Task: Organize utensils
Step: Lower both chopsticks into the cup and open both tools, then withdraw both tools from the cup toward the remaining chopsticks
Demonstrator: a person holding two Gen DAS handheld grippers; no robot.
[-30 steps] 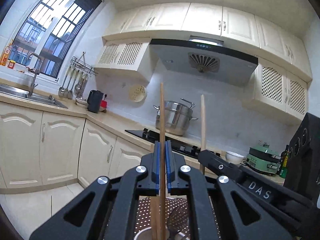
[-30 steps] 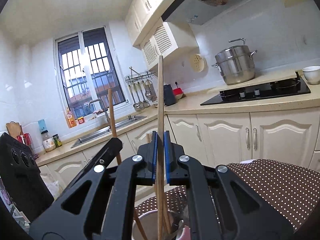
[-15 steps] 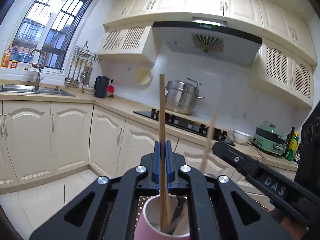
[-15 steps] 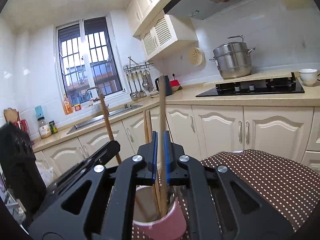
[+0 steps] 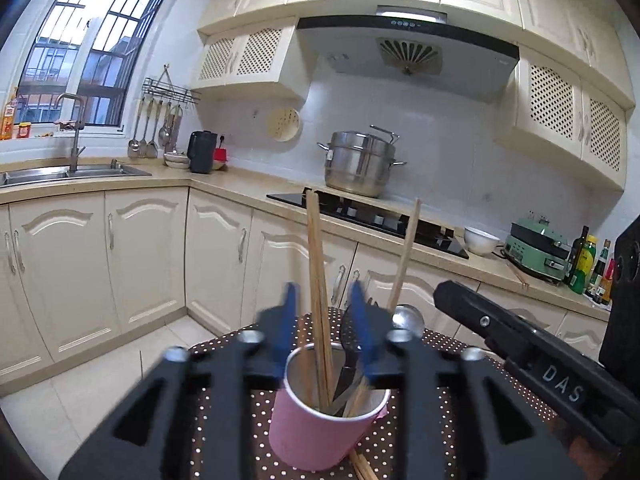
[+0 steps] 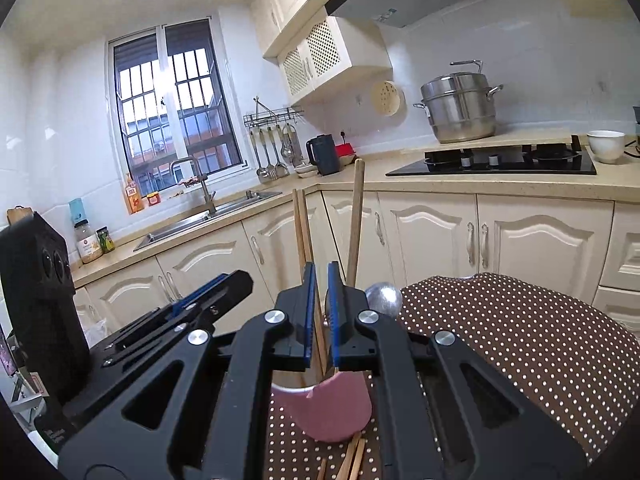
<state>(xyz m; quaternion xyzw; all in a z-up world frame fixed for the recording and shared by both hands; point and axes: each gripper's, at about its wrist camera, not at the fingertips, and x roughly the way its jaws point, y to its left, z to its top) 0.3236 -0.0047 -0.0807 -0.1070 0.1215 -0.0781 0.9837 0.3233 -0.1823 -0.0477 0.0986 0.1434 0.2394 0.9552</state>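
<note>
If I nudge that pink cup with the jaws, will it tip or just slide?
Probably tips rather than slides. The pink cup looks tall, narrow and thin-walled, likely light. The chopsticks stand far above its rim and lean, raising the load. It sits on a dotted cloth, which may grip its base; loose sticks beside it could catch too.

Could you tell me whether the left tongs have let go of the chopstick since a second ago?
Yes. The left tongs were clamped on it; now they are open, and the chopsticks stand in the pink cup, lower against the stove.
</note>
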